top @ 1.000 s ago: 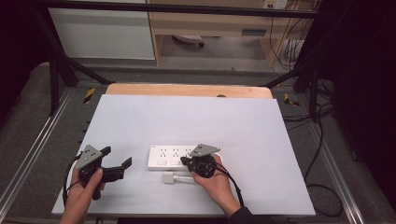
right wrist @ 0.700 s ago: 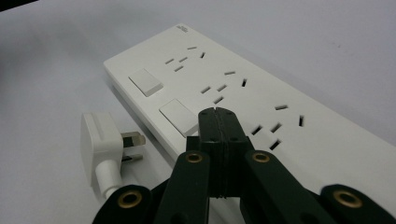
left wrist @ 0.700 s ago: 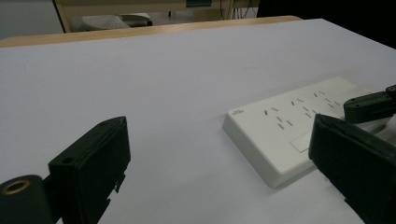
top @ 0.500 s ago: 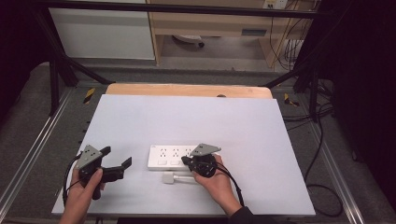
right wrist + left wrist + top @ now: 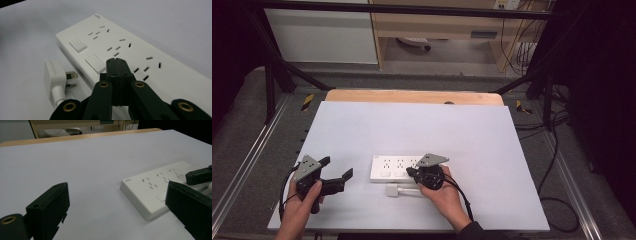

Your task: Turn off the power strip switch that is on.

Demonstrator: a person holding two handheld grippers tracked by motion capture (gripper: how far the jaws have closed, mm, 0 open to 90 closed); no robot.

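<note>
At the left of the high view, the left tongs [image 5: 337,172] sit in the person's left hand [image 5: 302,207] just above the counter [image 5: 412,125], their jaws spread wide with nothing between them. They point toward the white power strip [image 5: 394,167], which lies well apart to their right. In the left gripper view the two black jaws stand far apart at the bottom corners, and the near end of the strip shows between them, farther off on the white surface.

The power strip lies flat on the near half of the counter, its long side running left to right, with slot sockets and two square rocker switches on its top face. Just in front of it, on the person's side, lies a white plug [image 5: 393,191] with its white cord running off to the right; its metal pins [image 5: 72,74] point toward the strip's side without entering any socket.

The right tongs [image 5: 409,172], held in the right hand [image 5: 444,197], hover over the strip's right part. Their jaws are pressed together, empty, tips just above the strip's face beside a switch [image 5: 95,62].
</note>
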